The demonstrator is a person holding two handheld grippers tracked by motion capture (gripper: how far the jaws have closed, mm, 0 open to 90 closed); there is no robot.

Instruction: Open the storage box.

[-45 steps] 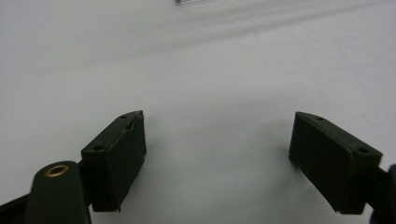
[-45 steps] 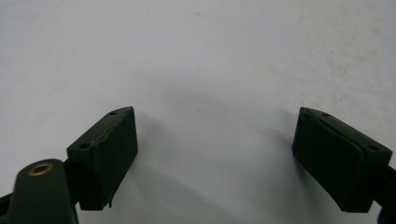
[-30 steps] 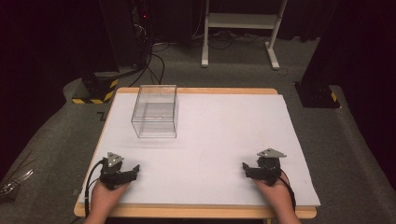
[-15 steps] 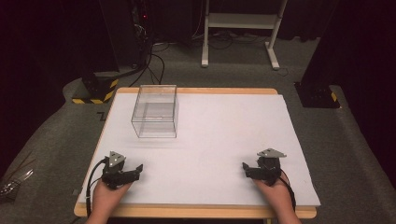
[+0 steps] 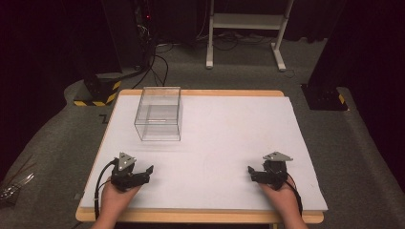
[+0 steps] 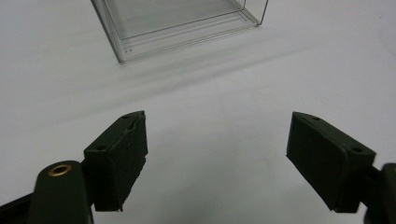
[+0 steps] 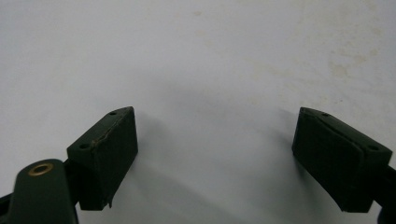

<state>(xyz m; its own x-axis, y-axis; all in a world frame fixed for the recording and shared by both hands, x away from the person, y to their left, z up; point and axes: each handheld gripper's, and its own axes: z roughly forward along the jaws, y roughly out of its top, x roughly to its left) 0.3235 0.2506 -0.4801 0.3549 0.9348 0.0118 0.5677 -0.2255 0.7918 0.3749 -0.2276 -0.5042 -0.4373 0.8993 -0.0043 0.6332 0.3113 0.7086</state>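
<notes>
Our left gripper [image 5: 143, 172] rests low near the table's [image 5: 224, 143] front edge, jaws wide and empty. The clear box [image 5: 159, 113] stands ahead of it, well apart. Our right gripper [image 5: 254, 172] rests likewise, wide and empty. If the box is the target, we should approach level and centre it between the jaws.

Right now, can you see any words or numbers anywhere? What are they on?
None can be read.
A dark mark like a "Z" shows on the floor by the table's far left corner, too cut off to be sure.
The clear box bears no label, nor does either tool.
</notes>
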